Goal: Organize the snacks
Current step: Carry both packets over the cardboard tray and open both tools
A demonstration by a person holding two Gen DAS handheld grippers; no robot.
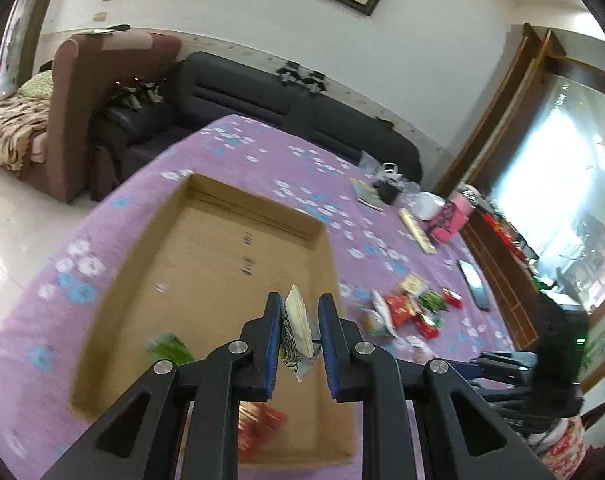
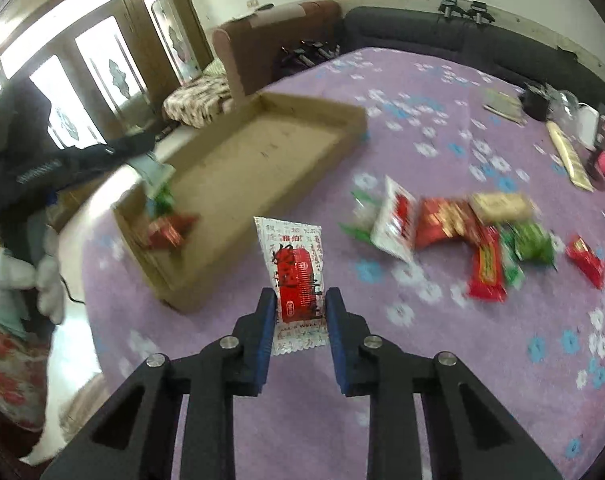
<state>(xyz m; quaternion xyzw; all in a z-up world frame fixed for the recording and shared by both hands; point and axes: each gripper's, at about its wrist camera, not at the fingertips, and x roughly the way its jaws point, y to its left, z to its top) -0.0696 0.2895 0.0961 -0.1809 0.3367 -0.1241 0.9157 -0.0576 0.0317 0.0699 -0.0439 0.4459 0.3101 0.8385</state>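
The sorting is at an early stage. The cardboard box (image 1: 206, 264) lies on the purple flowered worktop (image 1: 262, 152) and holds only a few snacks: a green packet (image 1: 170, 348) near its near-left corner and a red packet (image 1: 262, 428) by the near wall; most of its floor is bare.

The left claw (image 1: 300, 320) hangs over the box with a pale packet (image 1: 298, 328) between its fingers. The packet lies against the left finger with a gap to the right one, so the claw looks to be letting go.

The right claw (image 2: 298, 312), over the worktop just beside the box, grips a red-and-white sachet (image 2: 298, 276) upright.

A loose pile of snacks (image 2: 462, 228), red, green and white wrappers, lies on the cloth to the right, apart from the box. By the look of it, most of the work remains.
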